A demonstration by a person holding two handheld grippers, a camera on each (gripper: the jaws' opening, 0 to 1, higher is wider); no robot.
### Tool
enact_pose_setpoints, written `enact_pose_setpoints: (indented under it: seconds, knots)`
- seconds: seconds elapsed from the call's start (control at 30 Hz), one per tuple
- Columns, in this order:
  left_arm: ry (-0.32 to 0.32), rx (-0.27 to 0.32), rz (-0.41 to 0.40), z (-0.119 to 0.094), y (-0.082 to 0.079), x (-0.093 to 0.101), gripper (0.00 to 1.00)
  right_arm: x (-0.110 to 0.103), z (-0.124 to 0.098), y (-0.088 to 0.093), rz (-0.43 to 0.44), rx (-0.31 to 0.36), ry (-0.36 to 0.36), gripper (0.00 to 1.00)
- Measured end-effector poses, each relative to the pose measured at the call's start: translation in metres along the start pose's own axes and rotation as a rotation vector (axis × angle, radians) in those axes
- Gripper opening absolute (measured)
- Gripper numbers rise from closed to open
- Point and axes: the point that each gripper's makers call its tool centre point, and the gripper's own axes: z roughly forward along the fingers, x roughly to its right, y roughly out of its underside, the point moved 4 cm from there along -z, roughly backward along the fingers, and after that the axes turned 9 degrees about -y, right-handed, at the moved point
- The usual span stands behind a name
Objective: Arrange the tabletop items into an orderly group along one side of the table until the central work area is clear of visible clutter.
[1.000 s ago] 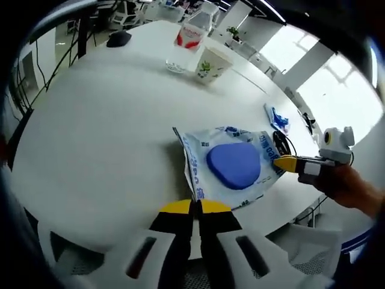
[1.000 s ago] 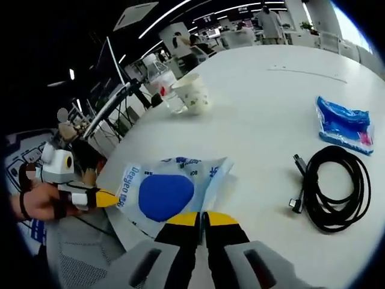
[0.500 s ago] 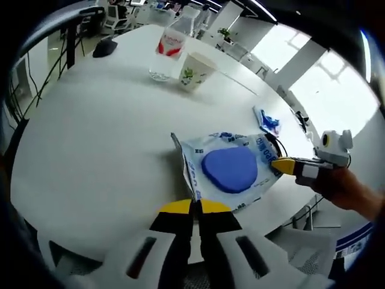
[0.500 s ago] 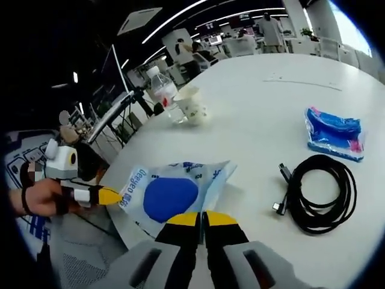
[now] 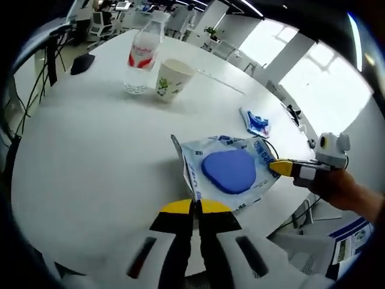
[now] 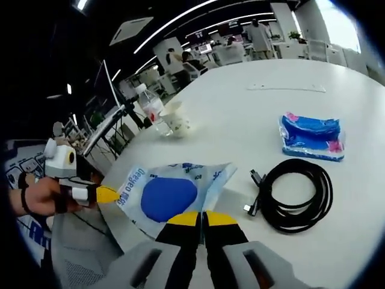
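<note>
Setting: open-plan office. Large round white meeting table (image 6: 337, 253); rows of desks with monitors (image 6: 207, 47) behind; long ceiling strip lights (image 6: 180, 27); big bright windows (image 5: 319, 78); people standing in background.

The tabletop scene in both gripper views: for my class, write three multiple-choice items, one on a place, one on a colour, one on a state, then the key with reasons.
1. What lies beside the coiled black cable?
A. a small blue packet
B. a paper cup
C. a water bottle

2. What colour is the rounded pad inside the clear bag?
A. red
B. blue
C. green

3. How are the left gripper and the right gripper set?
A. both wide open
B. one open, one shut
C. both shut on the bag

Key: 1 A, the blue packet lies next to the cable. 2 B, the pad shows blue in both views. 3 C, each grips an opposite bag edge.
</note>
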Motion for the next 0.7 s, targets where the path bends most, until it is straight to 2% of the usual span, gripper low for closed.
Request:
enact_pose_setpoints:
  seconds: [0.37, 0.53, 0.7]
  knots:
    - [0.023, -0.017, 0.034, 0.014, -0.008, 0.015, 0.00, 0.014, -0.013, 0.007, 0.037, 0.019, 0.032, 0.00]
    - [0.028, -0.011, 0.029, 0.019, -0.017, 0.018, 0.00, 0.018, -0.014, -0.002, 0.035, 0.031, 0.039, 0.00]
    - [0.033, -0.011, 0.037, 0.031, -0.034, 0.022, 0.00, 0.029, -0.012, -0.020, 0.027, 0.040, 0.043, 0.00]
